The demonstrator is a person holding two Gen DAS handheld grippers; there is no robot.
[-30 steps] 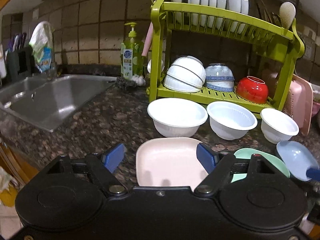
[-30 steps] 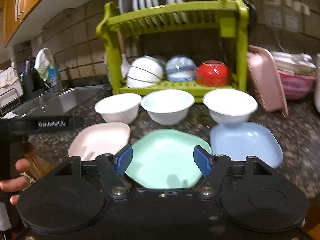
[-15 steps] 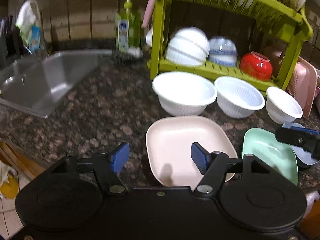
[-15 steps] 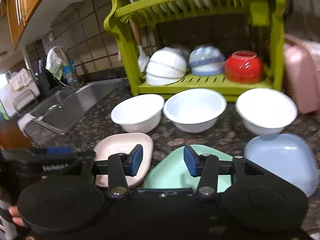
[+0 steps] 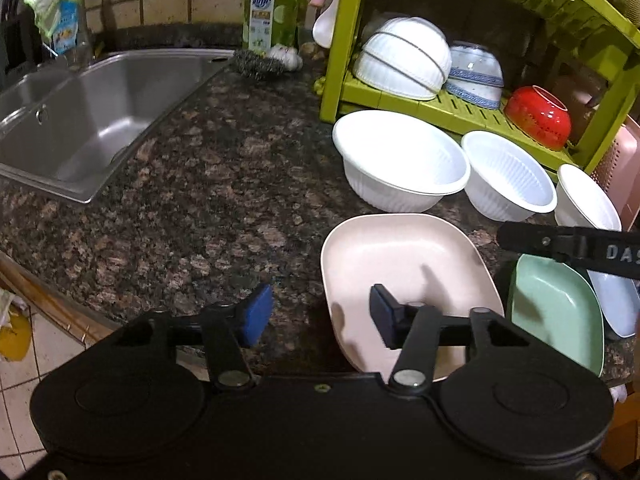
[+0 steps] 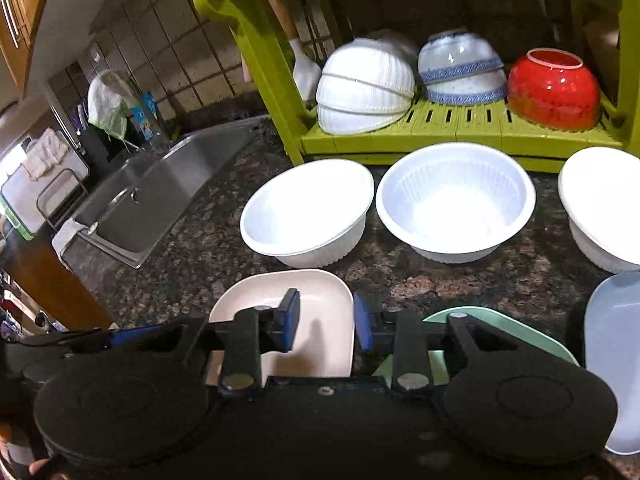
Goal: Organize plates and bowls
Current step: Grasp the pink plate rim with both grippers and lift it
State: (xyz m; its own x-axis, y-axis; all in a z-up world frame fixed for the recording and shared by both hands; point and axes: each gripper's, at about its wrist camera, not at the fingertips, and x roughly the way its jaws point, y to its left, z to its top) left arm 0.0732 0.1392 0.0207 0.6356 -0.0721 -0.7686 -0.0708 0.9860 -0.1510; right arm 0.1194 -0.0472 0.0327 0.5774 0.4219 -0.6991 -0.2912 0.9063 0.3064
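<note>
Pink plate (image 5: 404,264), shallow, square with rounded corners, seemingly empty, straddled by left gripper (image 5: 318,314), jaws apart.

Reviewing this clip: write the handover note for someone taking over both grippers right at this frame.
Left gripper: open, empty, straddling the left rim of the pink plate.
Right gripper: open, empty, straddling the pink plate's right rim, beside the green plate.
On the counter: pink, green and blue plate in the front row; three white bowls upright behind them, in front of the green rack.
The rack's lower shelf holds upturned white, blue-patterned and red bowls.
Done: nothing is visibly stacked or racked from the counter set.
Left: all three plates and three bowls; the pink plate looks like the likely first pick.
</note>
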